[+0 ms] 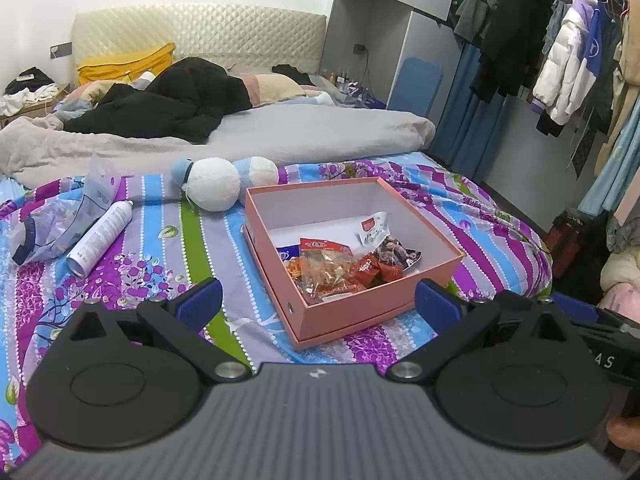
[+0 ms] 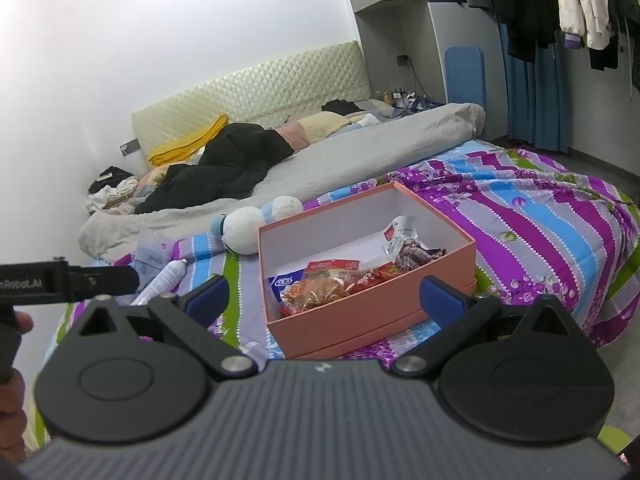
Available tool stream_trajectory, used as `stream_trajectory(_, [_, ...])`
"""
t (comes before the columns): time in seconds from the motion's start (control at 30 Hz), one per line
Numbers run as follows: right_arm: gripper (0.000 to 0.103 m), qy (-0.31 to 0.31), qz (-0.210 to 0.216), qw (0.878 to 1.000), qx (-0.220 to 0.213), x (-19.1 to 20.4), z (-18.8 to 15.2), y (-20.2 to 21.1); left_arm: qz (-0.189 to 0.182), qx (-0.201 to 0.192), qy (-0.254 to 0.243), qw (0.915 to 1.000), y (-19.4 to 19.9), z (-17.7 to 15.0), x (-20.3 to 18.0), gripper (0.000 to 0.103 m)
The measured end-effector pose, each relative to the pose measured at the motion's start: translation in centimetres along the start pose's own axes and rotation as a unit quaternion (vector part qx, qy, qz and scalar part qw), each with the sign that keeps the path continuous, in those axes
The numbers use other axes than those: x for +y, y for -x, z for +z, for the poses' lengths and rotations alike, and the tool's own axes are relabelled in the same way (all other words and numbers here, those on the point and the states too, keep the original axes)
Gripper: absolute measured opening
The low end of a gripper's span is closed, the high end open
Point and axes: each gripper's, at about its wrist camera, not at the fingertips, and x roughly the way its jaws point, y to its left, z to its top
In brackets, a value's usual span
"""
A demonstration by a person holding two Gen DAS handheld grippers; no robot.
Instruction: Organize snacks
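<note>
A pink open box (image 1: 372, 309) stands on the striped floral bedspread, also in the right wrist view (image 2: 360, 322). Inside lie several snack packets: an orange-red clear packet (image 1: 326, 266) (image 2: 320, 288), small red packets (image 1: 374, 270), a dark packet with a white top (image 1: 394, 246) (image 2: 412, 250) and a blue-white packet (image 1: 286, 255) (image 2: 284, 282). My left gripper (image 1: 318, 304) is open and empty, hovering just before the box's near wall. My right gripper (image 2: 324, 298) is open and empty, just before the box too.
A white spray can (image 1: 100, 238) and a crumpled clear plastic bag (image 1: 60, 216) lie left of the box. A white and blue plush toy (image 1: 220, 182) lies behind it. A grey blanket and dark clothes cover the bed beyond. Hanging clothes (image 1: 568, 60) fill the right side.
</note>
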Motion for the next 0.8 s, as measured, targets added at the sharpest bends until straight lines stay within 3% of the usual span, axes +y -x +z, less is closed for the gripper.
stream_trajectory(0.8, [0.103,0.001,-0.005,1.000,-0.005,-0.13,-0.09,0.16,-0.005,-0.003,-0.006,1.0000,0.44,-0.09,-0.34,0.103])
